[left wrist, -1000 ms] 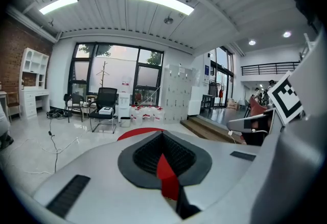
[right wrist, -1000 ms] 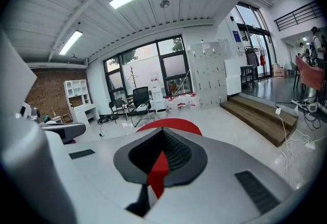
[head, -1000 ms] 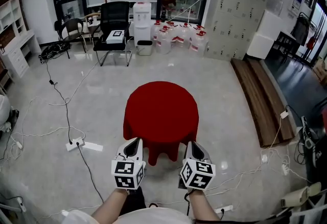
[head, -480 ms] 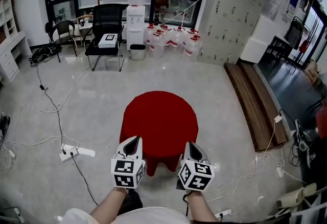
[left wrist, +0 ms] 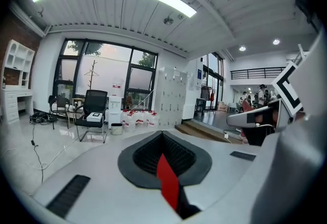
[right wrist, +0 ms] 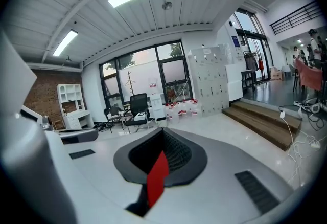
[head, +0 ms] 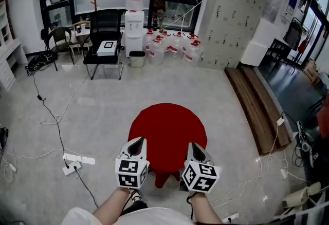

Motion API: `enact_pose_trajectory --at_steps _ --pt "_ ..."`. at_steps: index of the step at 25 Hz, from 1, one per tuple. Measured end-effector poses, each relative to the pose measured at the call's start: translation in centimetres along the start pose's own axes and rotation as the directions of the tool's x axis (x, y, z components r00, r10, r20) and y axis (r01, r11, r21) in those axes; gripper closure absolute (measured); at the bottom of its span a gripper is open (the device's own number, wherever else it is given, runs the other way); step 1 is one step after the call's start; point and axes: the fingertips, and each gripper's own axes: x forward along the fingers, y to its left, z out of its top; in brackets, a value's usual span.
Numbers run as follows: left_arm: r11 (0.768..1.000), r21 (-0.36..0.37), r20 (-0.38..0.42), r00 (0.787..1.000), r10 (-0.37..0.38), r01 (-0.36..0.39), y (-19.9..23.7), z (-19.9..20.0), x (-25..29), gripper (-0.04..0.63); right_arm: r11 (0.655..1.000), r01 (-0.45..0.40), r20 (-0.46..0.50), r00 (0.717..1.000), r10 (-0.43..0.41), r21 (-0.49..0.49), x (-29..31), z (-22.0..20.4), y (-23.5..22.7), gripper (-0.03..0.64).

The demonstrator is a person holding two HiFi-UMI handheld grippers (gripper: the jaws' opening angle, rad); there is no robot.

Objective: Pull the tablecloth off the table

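Note:
A red tablecloth [head: 167, 131] covers a small round table in the middle of the head view. My left gripper [head: 137, 142] and right gripper [head: 194, 147] are at its near edge, side by side. Each is shut on the hem. In the left gripper view a strip of the red cloth [left wrist: 167, 184] sticks out between the closed jaws of the left gripper [left wrist: 162, 135]. The right gripper view shows the same: red cloth [right wrist: 157, 179] pinched in the right gripper [right wrist: 163, 135]. A red fold [head: 160, 180] hangs between the two grippers. The table itself is hidden under the cloth.
Cables and a power strip [head: 78, 160] lie on the grey floor to the left. A black office chair [head: 104, 44], a water dispenser [head: 134, 16] and water bottles [head: 174, 44] stand at the back. Grey lockers [head: 234, 18] and a wooden step [head: 254, 108] are on the right.
The red cloth now lies lower and nearer in the head view, its near drape gathered up between the grippers. Both grippers stay shut on the hem.

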Motion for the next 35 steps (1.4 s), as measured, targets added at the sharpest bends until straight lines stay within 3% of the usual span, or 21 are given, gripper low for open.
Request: enact_pose_trajectory --at_steps 9,15,21,35 --pt "0.998 -0.003 -0.010 0.998 -0.065 0.065 2.7 0.5 2.6 0.580 0.997 0.066 -0.023 0.998 -0.066 -0.031 3.0 0.0 1.5 0.592" --pt "0.998 -0.040 -0.046 0.998 -0.045 0.043 4.8 -1.6 4.1 0.580 0.994 0.107 -0.049 0.993 -0.108 -0.028 3.3 -1.9 1.8 0.592" --pt "0.994 -0.037 -0.120 0.987 -0.108 0.104 2.4 -4.5 5.9 0.580 0.979 0.204 -0.100 0.975 -0.200 0.025 2.4 -4.3 -3.0 0.592" --pt "0.992 -0.040 -0.198 0.972 -0.127 0.121 -0.1 -5.6 7.6 0.580 0.979 0.193 -0.126 0.975 -0.184 0.067 3.0 -4.3 -5.5 0.592"
